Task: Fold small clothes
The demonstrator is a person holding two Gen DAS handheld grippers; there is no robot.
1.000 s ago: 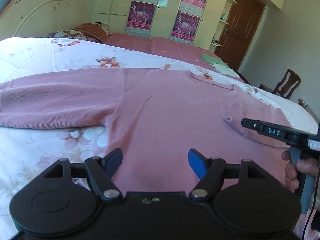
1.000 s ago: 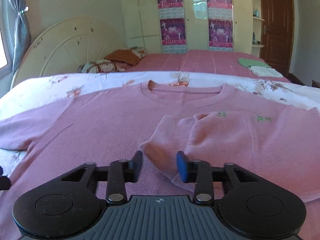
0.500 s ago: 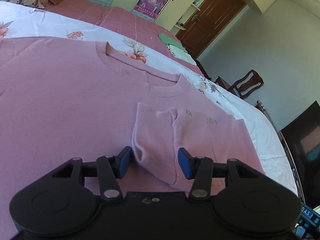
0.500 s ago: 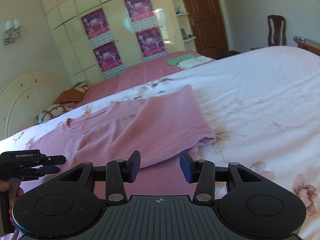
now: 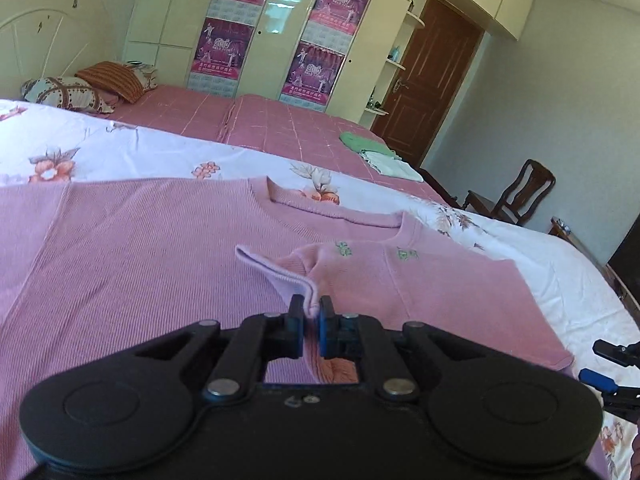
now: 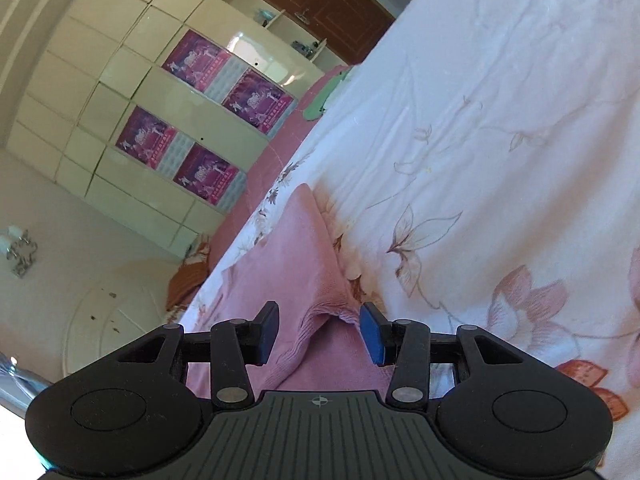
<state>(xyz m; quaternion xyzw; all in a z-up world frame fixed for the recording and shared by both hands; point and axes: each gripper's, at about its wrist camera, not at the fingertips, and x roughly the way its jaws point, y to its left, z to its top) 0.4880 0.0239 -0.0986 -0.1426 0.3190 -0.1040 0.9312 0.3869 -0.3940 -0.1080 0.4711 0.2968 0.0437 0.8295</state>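
**One pink sweater on bed, cuff pinched by left hand-held gripper**

Counted on the near bed, covered in white floral bedding: one pink sweater, spread flat with neckline toward the far side. One sleeve folded inward across the chest; two small green marks visible on that folded part. Left sleeve extended out past the left edge of the left wrist view.

Left hand-held gripper: clamped tight on the ribbed cuff of the folded sleeve, cuff edge raised slightly above the sweater body.

Right hand-held gripper: jaws apart, view rolled sharply sideways. A bunched ribbed corner of the sweater sits between the two blue pads, neither pad seen pressing on it. Also partly seen at the right edge of the left wrist view.

Counted beyond, on the far bed with pink checked cover: two pillows at the far left, two folded garments, one green and one white, lying touching at the right end.

Counted on the cream wardrobe: four purple posters, two per door pair. One brown door at far right. One wooden chair near the right wall.
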